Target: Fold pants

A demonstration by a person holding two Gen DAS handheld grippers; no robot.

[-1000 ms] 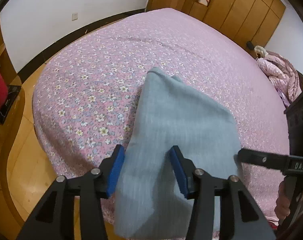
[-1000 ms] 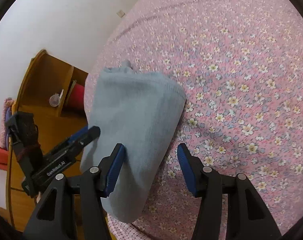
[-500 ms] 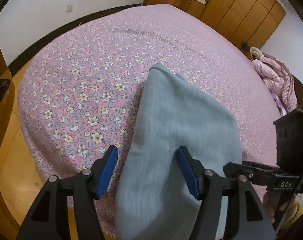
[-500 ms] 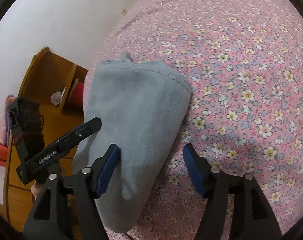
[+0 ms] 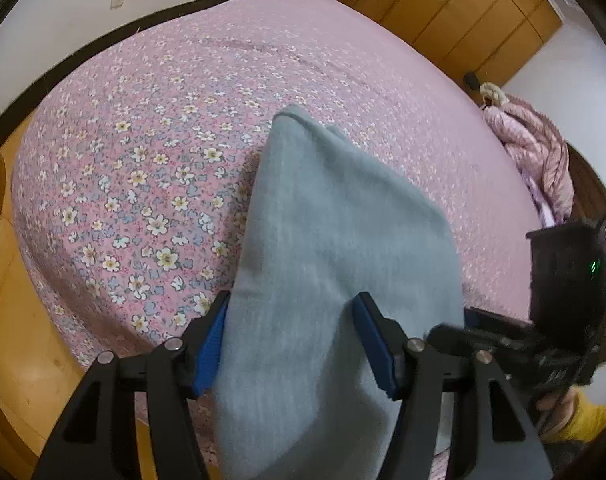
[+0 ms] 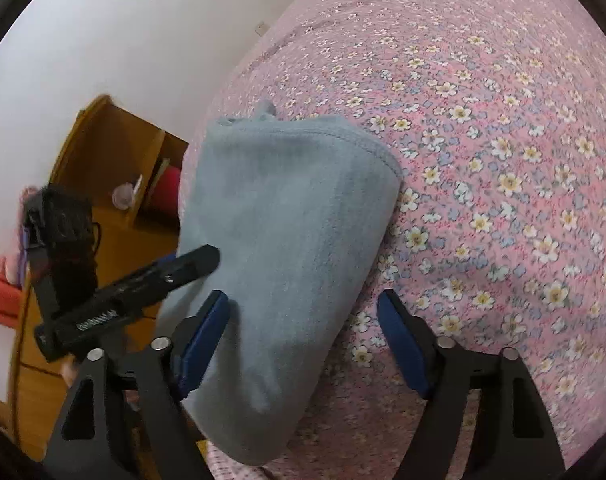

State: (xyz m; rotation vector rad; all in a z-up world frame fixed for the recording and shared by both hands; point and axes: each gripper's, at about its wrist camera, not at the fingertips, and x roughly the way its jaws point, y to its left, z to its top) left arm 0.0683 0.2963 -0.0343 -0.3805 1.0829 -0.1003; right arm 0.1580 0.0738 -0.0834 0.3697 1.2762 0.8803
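Observation:
The folded grey-blue pants (image 5: 335,220) lie on the pink flowered bed (image 5: 163,120), with their near end hanging over the bed's edge. My left gripper (image 5: 293,348) is open over that near end, cloth lying between its blue pads without being pinched. My right gripper (image 6: 305,340) straddles the right edge of the pants (image 6: 287,200). Its jaws are closing: the left pad is against the cloth, the right pad is over bare sheet, and nothing is gripped. Each view shows a finger (image 5: 455,334) of the other gripper beside the pants.
A wooden wardrobe (image 5: 463,12) stands beyond the bed. A pink quilted garment (image 5: 535,152) lies at the bed's far right side. A wooden shelf unit (image 6: 103,152) holding a red object stands left of the bed, above wood floor (image 5: 15,320). A white wall (image 6: 103,40) is behind.
Both grippers' jaws stand wider than a second ago. The left gripper has tipped down and come closer over the pants. The pants have stayed in place.

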